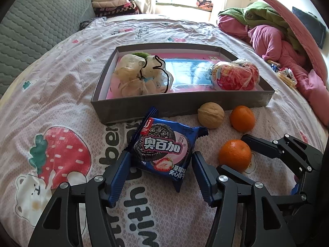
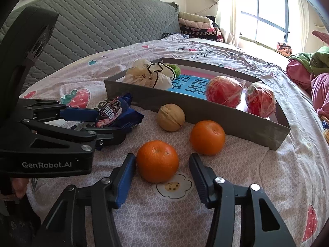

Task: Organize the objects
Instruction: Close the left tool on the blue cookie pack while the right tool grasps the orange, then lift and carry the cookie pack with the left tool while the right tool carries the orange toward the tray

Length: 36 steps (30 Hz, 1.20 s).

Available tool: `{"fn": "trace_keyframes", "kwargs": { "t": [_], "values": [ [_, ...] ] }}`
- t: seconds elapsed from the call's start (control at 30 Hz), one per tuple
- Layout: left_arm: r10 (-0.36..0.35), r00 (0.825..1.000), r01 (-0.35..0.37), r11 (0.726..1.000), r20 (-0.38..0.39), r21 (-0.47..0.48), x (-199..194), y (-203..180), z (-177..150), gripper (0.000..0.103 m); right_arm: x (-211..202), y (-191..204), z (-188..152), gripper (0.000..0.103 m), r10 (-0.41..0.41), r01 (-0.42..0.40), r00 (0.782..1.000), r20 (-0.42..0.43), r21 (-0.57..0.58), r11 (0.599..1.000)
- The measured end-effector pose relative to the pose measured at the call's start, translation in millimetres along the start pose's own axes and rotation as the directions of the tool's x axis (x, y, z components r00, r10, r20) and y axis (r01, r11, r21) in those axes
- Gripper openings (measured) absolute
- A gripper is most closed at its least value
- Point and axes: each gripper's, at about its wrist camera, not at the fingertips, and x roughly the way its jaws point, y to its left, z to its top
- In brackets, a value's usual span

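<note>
A blue cookie packet (image 1: 162, 150) lies on the printed bedsheet. My left gripper (image 1: 160, 154) stands open with a finger on each side of it, close to its edges; the right wrist view shows this gripper (image 2: 110, 124) at the left. The near orange (image 2: 157, 160) sits between the fingers of my right gripper (image 2: 162, 156), which is open: the left pad is at its skin and a gap shows on the right. A second orange (image 2: 207, 138) and a walnut (image 2: 170, 117) rest in front of the grey box (image 2: 185, 107).
The grey box (image 1: 185, 100) holds drawstring pouches (image 1: 139, 76) and red fruit wrapped in plastic (image 1: 234, 75). A grey quilted headboard (image 1: 30, 30) rises at the left, and a heap of pink and green clothes (image 1: 277, 41) lies at the right.
</note>
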Motion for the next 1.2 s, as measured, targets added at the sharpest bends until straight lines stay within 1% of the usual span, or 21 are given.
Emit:
{"fn": "trace_keyframes", "kwargs": {
  "t": [0.13, 0.2, 0.5, 0.7, 0.87, 0.93, 1.07, 1.13, 1.2],
  "values": [
    [0.009, 1.0, -0.009, 1.0, 0.009, 0.009, 2.9, -0.6, 2.1, 0.065, 1.3, 3.0, 0.7, 0.043, 0.001, -0.001, 1.0, 0.005, -0.014, 1.0],
    [0.014, 1.0, -0.014, 1.0, 0.013, 0.012, 4.6, 0.1, 2.8, 0.065, 2.2, 5.0, 0.8, 0.04, 0.005, -0.005, 1.0, 0.006, -0.023, 1.0],
    [0.025, 0.999, -0.026, 0.999, 0.037, 0.033, 14.7, 1.9, 5.8, 0.073, 3.1, 6.7, 0.1, 0.04, 0.008, -0.008, 1.0, 0.01, -0.032, 0.999],
    [0.028, 0.997, -0.031, 0.998, 0.066, 0.048, 17.4, 0.8, 4.3, 0.073, 3.6, 5.7, 0.1, 0.04, 0.016, -0.016, 1.0, 0.012, -0.025, 1.0],
    [0.01, 0.997, -0.013, 0.999, 0.073, 0.042, 16.7, 3.0, 4.2, 0.07, 3.8, 6.4, 0.3, 0.04, 0.017, -0.017, 1.0, 0.015, -0.026, 1.0],
    [0.009, 0.997, -0.013, 0.999, 0.079, 0.044, 15.9, 2.9, 3.9, 0.068, 4.5, 7.1, 0.5, 0.04, 0.016, -0.016, 1.0, 0.016, -0.028, 0.999],
    [0.023, 0.996, -0.029, 0.997, 0.086, 0.067, 13.6, -1.4, 2.5, 0.064, 3.4, 6.4, 0.1, 0.04, 0.019, -0.018, 1.0, 0.018, -0.027, 0.999],
    [0.031, 0.995, -0.038, 0.996, 0.092, 0.081, 11.4, -4.6, 1.4, 0.06, 3.4, 6.3, 0.1, 0.04, 0.019, -0.019, 1.0, 0.019, -0.027, 0.999],
    [0.04, 0.995, -0.049, 0.995, 0.094, 0.089, 10.5, -6.1, 0.5, 0.059, 3.1, 6.3, -0.1, 0.04, 0.02, -0.02, 1.0, 0.019, -0.027, 0.999]
  ]
}}
